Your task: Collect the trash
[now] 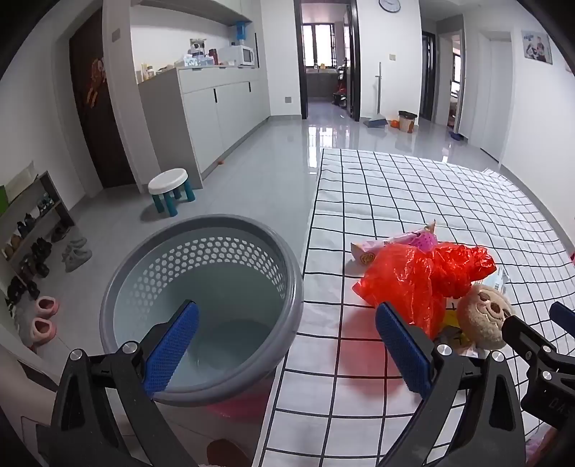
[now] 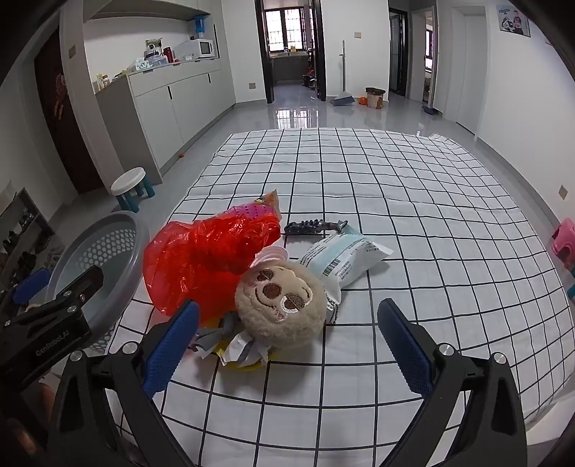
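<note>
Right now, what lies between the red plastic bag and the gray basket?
Only bare checked cloth up to the table's edge; red plastic bag and gray basket stand apart. The left wrist view shows it best.

A lived-in home: a glossy grey tile floor, a shoe rack with slippers near left, a child's stool, far-left cabinets bearing a microwave, a wall clock, and doorways to further rooms.
</note>
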The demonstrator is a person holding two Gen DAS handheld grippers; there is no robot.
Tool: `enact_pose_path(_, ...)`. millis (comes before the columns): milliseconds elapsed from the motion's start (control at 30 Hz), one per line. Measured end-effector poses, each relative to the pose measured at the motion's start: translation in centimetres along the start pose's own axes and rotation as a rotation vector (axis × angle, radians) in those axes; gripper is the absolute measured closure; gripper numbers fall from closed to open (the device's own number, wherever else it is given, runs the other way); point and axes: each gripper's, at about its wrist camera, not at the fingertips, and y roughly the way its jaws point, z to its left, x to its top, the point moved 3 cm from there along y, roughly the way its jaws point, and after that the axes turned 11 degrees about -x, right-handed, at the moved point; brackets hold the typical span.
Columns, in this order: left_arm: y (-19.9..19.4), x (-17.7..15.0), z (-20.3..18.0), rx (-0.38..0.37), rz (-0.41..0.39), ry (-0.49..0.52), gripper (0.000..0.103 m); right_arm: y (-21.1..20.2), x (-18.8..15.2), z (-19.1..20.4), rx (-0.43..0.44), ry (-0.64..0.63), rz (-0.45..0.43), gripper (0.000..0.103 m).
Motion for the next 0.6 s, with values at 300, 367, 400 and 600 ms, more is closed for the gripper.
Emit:
enact_pose_path(300, 0.01, 0.0, 0.0, 0.003, 0.002, 0.003, 0.006, -0.02, 0.01, 0.01, 0.003, 0.004, 0.002, 0.008)
enact_pose_path(367, 0.05, 0.0, 0.02, 0.002, 0.004, 0.002, 0.006, -0.01, 0.06, 0.09, 0.004, 0.003, 0.0, 0.008)
enact_pose_path(400, 0.07, 0.01, 0.03, 0.001, 0.004, 0.001, 0.006, -0.1, 0.18, -0.26, 0.002, 0.001, -0.003, 0.008)
enact_pose_path(600, 0.04, 0.01, 0.03, 0.005, 0.002, 0.002, 0.006, -0.09, 0.28, -0.09, 0.002, 0.001, -0.006, 0.008)
